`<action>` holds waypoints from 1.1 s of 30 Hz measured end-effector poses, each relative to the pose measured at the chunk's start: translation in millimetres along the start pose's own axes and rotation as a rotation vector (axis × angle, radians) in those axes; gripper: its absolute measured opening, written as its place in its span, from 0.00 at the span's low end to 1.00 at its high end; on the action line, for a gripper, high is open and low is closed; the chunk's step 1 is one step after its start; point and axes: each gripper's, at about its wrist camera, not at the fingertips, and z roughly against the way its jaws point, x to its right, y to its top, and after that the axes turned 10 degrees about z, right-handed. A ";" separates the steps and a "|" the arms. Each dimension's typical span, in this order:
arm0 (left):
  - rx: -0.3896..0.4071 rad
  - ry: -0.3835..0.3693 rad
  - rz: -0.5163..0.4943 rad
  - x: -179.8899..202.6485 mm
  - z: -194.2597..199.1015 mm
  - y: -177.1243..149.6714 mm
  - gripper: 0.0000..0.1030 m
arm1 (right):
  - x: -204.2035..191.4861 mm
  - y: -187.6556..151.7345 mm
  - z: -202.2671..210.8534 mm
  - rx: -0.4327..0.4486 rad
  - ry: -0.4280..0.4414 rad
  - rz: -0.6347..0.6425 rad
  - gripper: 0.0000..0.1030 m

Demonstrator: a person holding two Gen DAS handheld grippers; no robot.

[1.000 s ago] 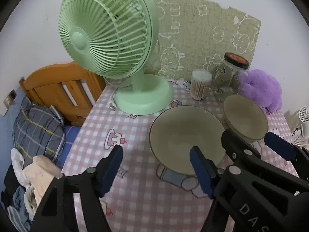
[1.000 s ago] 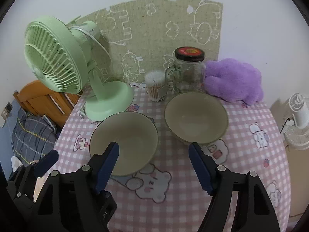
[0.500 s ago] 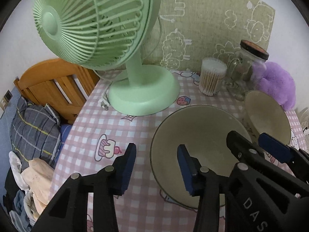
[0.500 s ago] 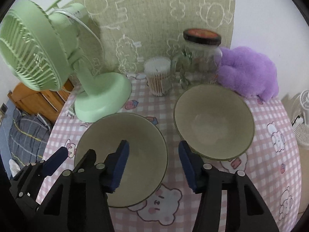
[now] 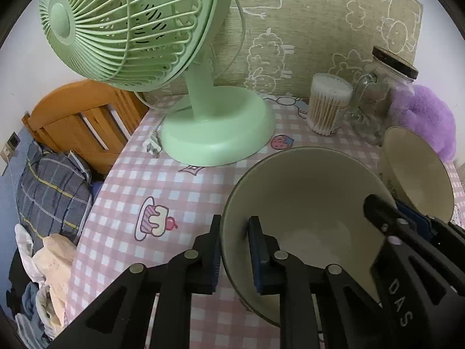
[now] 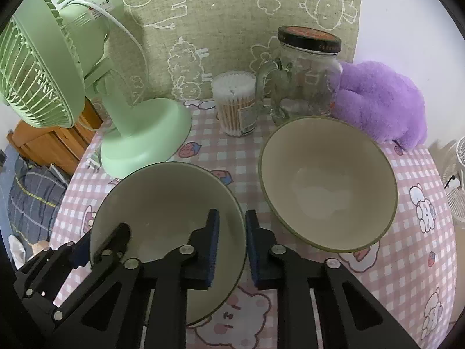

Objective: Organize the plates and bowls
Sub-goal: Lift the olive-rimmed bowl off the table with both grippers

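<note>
The near bowl (image 6: 168,203) sat on the pink checked tablecloth (image 6: 407,261) at the front left of the table, just fwd of the green fan (image 5: 215,133) base. I had both grippers on it. My left gripper (image 5: 235,256) was pinching the bowl's left rim: one blue pad outside the wall, the other inside, jaws having just closed down onto it. My right gripper (image 6: 232,250) did the same on the right rim, inner pad inside the bowl, outer pad outside, jaws also just closed in and clamped on the wall. So the bowl was gripped on opposite sides, one tool each.

The 2nd bowl (image 6: 328,186), same cream w/ a dark green rim, stood to the right of the first and a bit further back, near it but apart, untouched. In the left wrist view it (image 5: 418,174) showed behind the right gripper's arm.

Behind the bowls, near the back edge: a clear tub of cotton swabs (image 6: 237,107), then a glass jar w/ handle and dark lid (image 6: 305,78), then a purple plush toy (image 6: 380,104) touching the jar's right side. The fan's plug (image 5: 152,147) lay on the cloth by its base. A green patterned mat (image 6: 238,23) leaned on the wall. Off the table's left edge I saw a wooden bed frame (image 5: 78,116) and piled bedding (image 5: 52,195).
</note>
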 end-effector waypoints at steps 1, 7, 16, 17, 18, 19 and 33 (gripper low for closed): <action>-0.001 0.000 0.000 0.0 -0.1 0.2 0.14 | -0.1 0.3 -0.2 0.001 -0.001 0.000 0.18; -0.013 0.010 -0.005 -0.4 0.0 0.0 0.14 | 0.1 0.5 1.1 -0.008 0.006 0.008 0.17; -0.040 0.009 -0.004 0.9 12.7 -10.2 0.14 | 2.4 -8.1 14.6 -0.028 0.028 0.001 0.17; -0.041 0.007 -0.005 1.3 14.8 -11.7 0.14 | 2.3 -9.9 17.0 -0.028 0.028 0.001 0.17; -0.041 0.004 -0.005 1.3 17.8 -13.6 0.14 | 2.9 -11.4 20.1 -0.028 0.026 0.000 0.17; -0.041 0.004 -0.006 1.7 19.9 -14.4 0.14 | 3.2 -12.7 22.6 -0.027 0.024 -0.001 0.17; -0.004 -0.029 -0.029 4.0 78.4 -34.5 0.14 | 11.3 -36.8 82.8 -0.003 0.005 -0.023 0.17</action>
